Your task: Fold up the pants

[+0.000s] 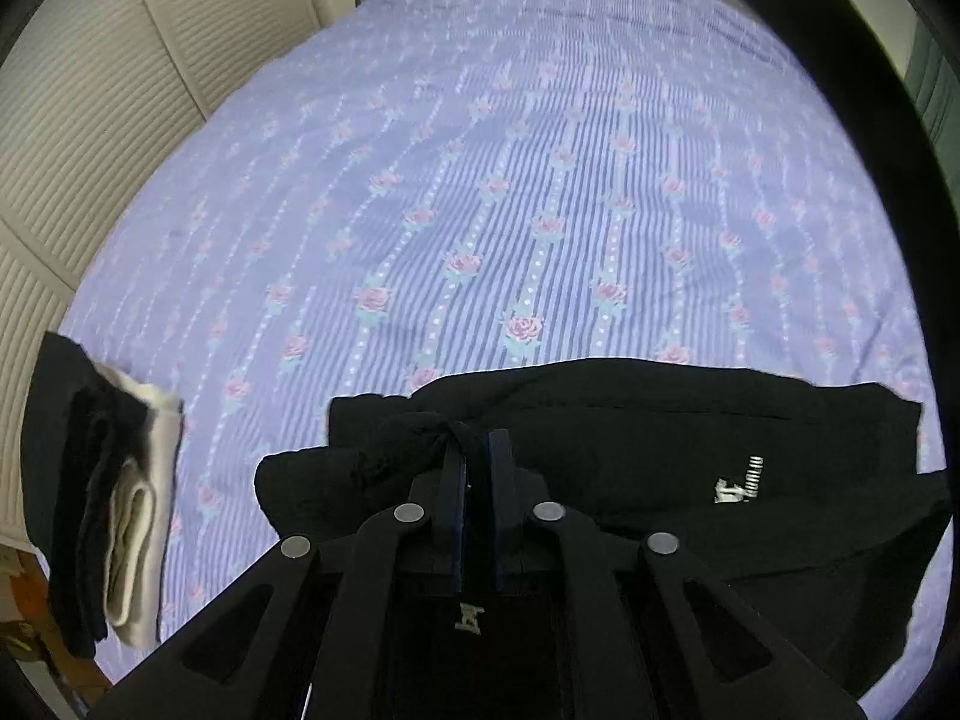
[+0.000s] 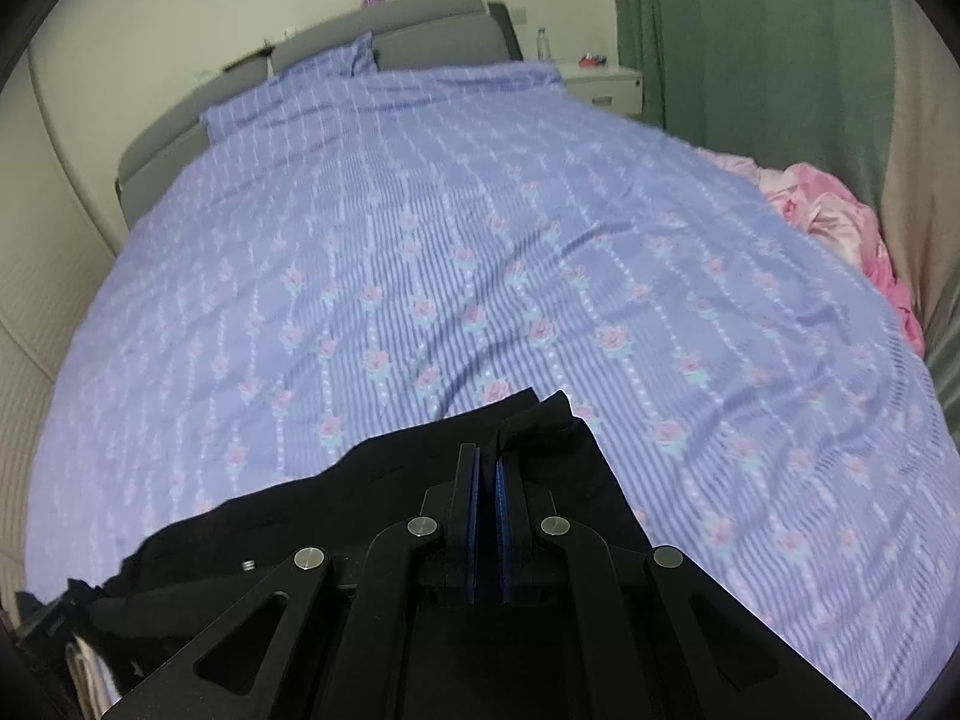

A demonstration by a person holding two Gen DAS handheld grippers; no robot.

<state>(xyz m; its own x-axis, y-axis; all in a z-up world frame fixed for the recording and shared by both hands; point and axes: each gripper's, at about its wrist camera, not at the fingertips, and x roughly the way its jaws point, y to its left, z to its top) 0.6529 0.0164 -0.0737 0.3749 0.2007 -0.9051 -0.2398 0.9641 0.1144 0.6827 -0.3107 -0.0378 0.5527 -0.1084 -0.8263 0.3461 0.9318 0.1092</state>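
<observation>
Black fabric pants point(image 1: 630, 456) lie at the near edge of a lavender rose-striped bedspread point(image 1: 480, 180). Left gripper point(image 1: 477, 450) pinches a bunched fold; right gripper point(image 2: 487, 462) clamps a corner. Folded black-and-white clothes point(image 1: 114, 492) sit left.

both grippers point steeply down, black linkage arms filling the lower frame. the left gripper point(image 1: 477, 450) has its blue-padded jaws nearly together, pinching black cloth. the right gripper point(image 2: 487, 462) is clamped tight on black cloth.
</observation>
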